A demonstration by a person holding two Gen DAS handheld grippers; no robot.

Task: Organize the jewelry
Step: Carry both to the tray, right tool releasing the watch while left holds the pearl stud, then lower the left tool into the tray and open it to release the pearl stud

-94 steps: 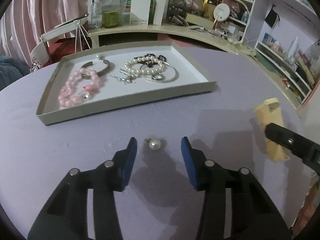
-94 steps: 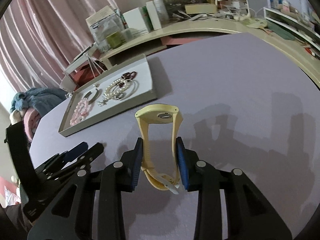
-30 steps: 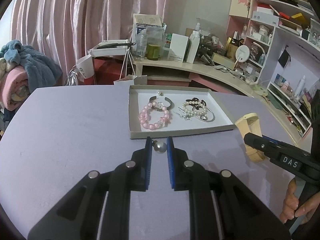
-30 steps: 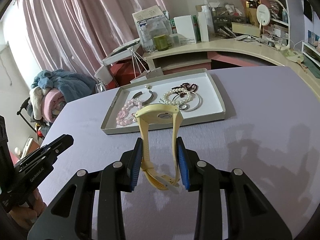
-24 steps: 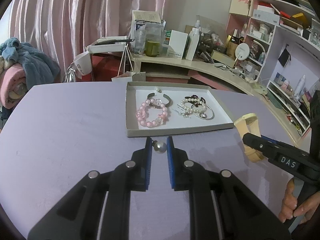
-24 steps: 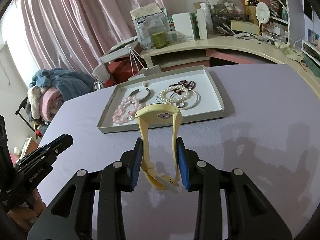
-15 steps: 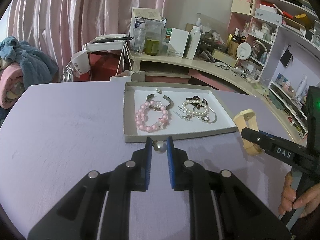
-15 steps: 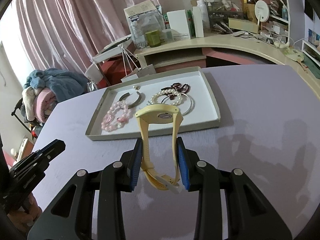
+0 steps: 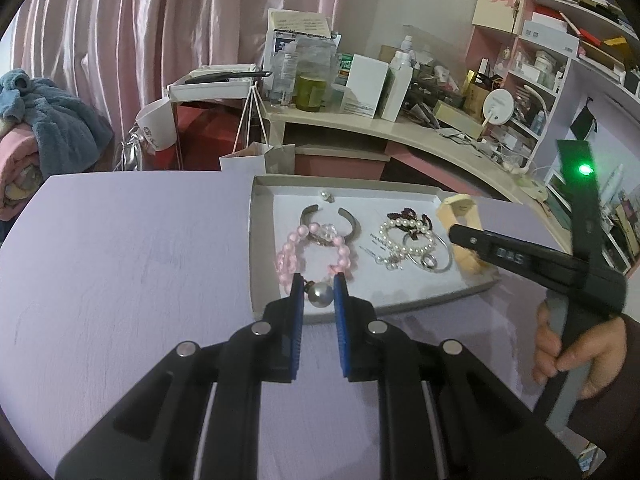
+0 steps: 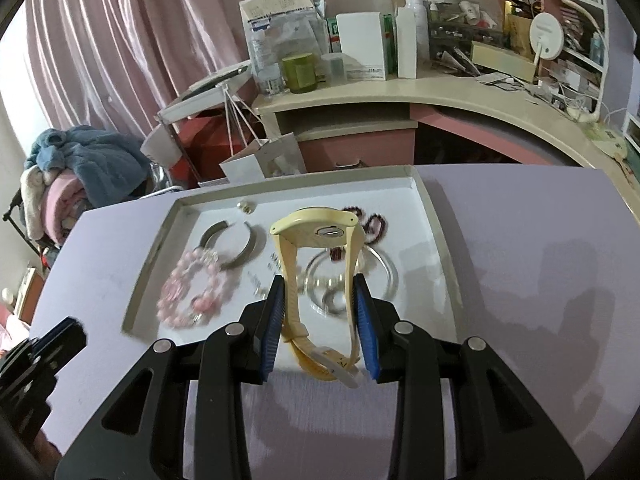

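Observation:
My left gripper is shut on a pearl earring, held over the near edge of the white jewelry tray. My right gripper is shut on a yellow wristwatch, which stands upright between the pads above the tray. In the left wrist view the right gripper and the watch hang over the tray's right side. Inside the tray lie a pink bead bracelet, a silver cuff, a pearl bracelet, a silver bangle and a small stud.
The tray rests on a round lilac table. Behind it runs a curved desk crowded with bottles and boxes, with shelves at the right. A person's hand grips the right tool's handle. Folded blankets sit at the far left.
Both grippers have moved forward toward the tray. The pearl now hangs over the tray's near edge and the watch is above the tray's inside. Neither grip has changed.

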